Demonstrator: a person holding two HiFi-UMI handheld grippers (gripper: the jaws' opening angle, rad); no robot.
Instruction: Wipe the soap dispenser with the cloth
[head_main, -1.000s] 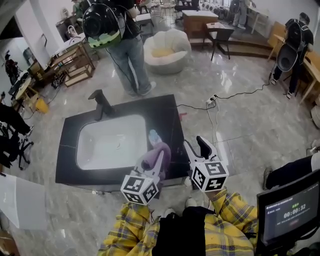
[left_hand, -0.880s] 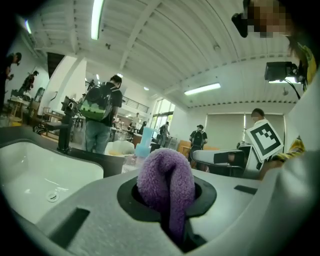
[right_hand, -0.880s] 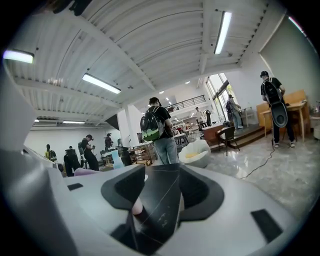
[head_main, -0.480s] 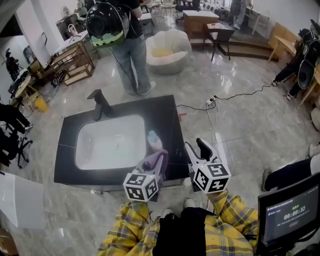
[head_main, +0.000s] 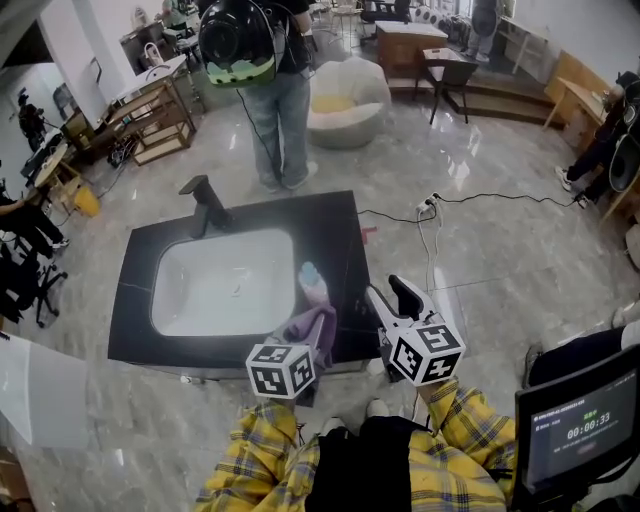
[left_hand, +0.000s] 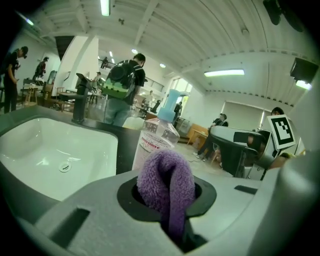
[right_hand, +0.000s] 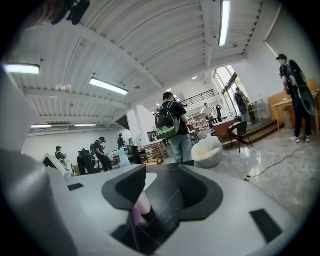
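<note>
The soap dispenser (head_main: 311, 281) is a clear bottle with a pale blue cap, standing on the black counter (head_main: 335, 235) just right of the white basin. My left gripper (head_main: 316, 338) is shut on a purple cloth (head_main: 312, 328), held low at the bottle's near side. In the left gripper view the cloth (left_hand: 166, 185) bulges out between the jaws, with the bottle (left_hand: 156, 140) upright close behind it. My right gripper (head_main: 388, 293) hovers open past the counter's right edge, with nothing in it. In the right gripper view its jaws (right_hand: 165, 195) frame the counter top.
A black faucet (head_main: 205, 203) stands at the far side of the basin (head_main: 225, 285). A person with a backpack (head_main: 255, 50) stands behind the counter. A cable and power strip (head_main: 428, 205) lie on the floor at the right. A monitor (head_main: 575, 425) sits at bottom right.
My left gripper has sunk with the purple cloth, which now sits lower against the bottle's near side. The right gripper has stayed in place.
</note>
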